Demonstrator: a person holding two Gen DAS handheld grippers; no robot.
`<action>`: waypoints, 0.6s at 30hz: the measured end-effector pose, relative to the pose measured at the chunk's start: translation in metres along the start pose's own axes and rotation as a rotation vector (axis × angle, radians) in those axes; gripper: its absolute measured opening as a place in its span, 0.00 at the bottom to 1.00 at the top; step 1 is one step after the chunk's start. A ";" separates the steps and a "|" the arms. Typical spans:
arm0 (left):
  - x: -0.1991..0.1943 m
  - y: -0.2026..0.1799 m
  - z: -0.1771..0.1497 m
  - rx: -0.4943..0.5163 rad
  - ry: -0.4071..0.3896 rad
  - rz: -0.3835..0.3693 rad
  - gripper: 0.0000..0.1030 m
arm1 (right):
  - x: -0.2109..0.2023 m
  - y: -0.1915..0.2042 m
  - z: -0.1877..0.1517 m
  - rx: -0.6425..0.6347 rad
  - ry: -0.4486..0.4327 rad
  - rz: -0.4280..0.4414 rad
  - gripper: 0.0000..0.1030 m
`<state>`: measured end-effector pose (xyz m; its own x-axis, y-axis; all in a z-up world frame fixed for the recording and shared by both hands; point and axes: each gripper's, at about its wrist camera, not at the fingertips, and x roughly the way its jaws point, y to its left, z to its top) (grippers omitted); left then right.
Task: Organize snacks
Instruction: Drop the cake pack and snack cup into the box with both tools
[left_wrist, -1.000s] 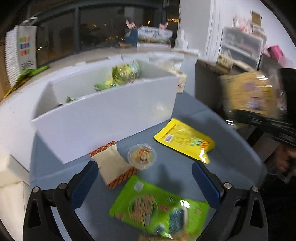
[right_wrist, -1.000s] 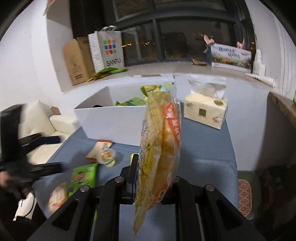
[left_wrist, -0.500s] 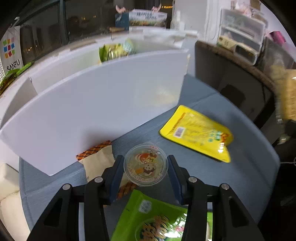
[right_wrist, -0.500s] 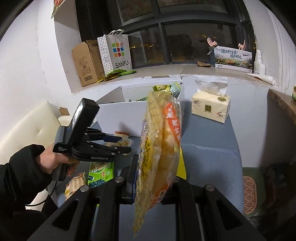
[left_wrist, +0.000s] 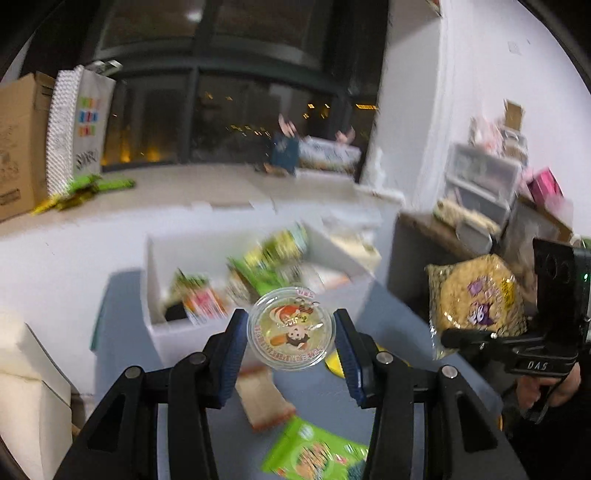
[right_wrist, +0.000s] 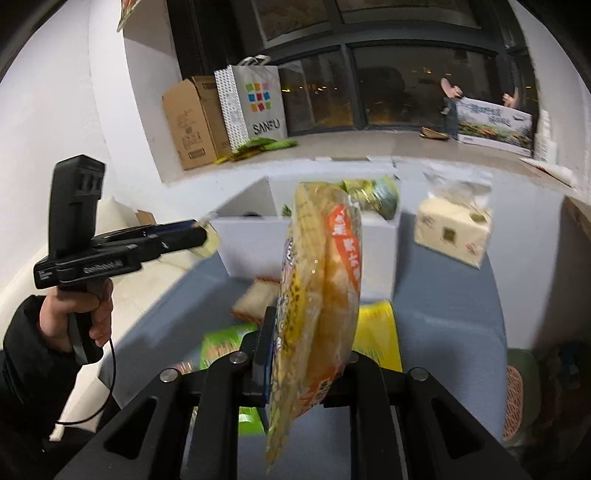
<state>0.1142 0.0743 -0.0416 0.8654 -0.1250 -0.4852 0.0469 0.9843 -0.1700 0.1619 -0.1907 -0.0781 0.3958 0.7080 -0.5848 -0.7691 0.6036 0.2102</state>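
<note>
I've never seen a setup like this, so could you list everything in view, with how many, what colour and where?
Jelly cup: one, clear with cartoon lid, between the left gripper's pads.
Bread bag: one, yellow-orange, clamped in the right gripper.
Storage box: one, white, on the table, snack packets inside.
Table: one, grey-blue.
Yellow pouch: one, on the table.
Green packet: one, near table edge.
Striped-edge packet: one, beige, beside the box.
Tissue pack: one, cream, right of the box.
Paper bag: one, white, on the windowsill.
Left gripper: black.
Right gripper: black.
</note>
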 end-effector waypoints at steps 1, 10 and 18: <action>0.001 0.007 0.009 -0.008 -0.013 0.006 0.50 | 0.003 0.004 0.010 -0.002 -0.004 0.005 0.17; 0.078 0.077 0.073 -0.093 0.032 0.093 0.50 | 0.080 0.010 0.119 -0.004 0.012 0.039 0.17; 0.136 0.111 0.078 -0.141 0.117 0.140 0.50 | 0.177 0.007 0.170 0.006 0.171 0.038 0.17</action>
<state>0.2763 0.1767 -0.0593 0.7944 -0.0100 -0.6074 -0.1470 0.9670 -0.2082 0.3117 0.0010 -0.0469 0.2755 0.6580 -0.7009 -0.7785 0.5804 0.2389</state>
